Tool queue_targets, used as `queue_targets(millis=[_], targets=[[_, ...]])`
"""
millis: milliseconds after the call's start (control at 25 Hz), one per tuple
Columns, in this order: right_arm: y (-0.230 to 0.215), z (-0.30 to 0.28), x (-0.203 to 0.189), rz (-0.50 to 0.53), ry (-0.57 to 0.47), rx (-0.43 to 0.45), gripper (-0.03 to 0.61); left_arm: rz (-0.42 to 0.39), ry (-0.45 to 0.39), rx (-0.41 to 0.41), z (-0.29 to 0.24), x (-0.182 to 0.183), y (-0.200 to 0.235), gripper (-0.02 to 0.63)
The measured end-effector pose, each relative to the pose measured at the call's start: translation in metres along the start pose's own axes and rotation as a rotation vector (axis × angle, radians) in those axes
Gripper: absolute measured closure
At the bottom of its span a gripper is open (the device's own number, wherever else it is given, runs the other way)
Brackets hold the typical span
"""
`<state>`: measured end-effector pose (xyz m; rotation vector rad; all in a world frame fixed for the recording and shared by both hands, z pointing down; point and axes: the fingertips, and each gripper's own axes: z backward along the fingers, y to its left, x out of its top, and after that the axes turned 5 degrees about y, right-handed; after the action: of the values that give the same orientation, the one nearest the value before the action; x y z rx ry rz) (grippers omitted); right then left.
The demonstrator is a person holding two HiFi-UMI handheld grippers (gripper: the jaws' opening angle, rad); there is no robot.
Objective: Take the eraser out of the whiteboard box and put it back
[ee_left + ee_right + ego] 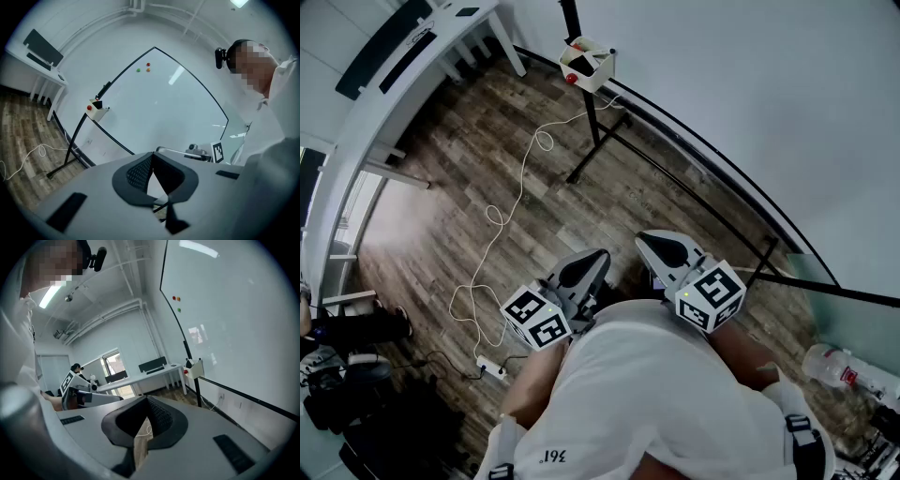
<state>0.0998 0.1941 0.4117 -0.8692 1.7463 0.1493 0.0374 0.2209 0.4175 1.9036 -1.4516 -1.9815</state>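
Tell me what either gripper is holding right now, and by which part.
Nothing. The left gripper and right gripper are both shut and empty.

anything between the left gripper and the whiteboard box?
Head view: only wood floor, crossed by the whiteboard stand's black foot and a white cable. Left gripper, shut and empty, is well short of the whiteboard box.

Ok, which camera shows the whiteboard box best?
The head view: it looks down into the box, so its inside shows. The left gripper view shows the box small, from the side; the right gripper view shows the box likewise.
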Motion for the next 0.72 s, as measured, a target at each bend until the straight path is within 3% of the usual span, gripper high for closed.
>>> queue_targets(millis=[440,720], targets=[[-0.019,0.009,-0.005,0.011,0.027,0.025,0.554,0.025,-0.019,0.028,-0.020,0.001,0.000,0.607],[-0.034,0.020,0.000,0.082,0.027,0.044,0.552,0.032,-0.046,0.058,-0.040,0.005,-0.005,0.607]])
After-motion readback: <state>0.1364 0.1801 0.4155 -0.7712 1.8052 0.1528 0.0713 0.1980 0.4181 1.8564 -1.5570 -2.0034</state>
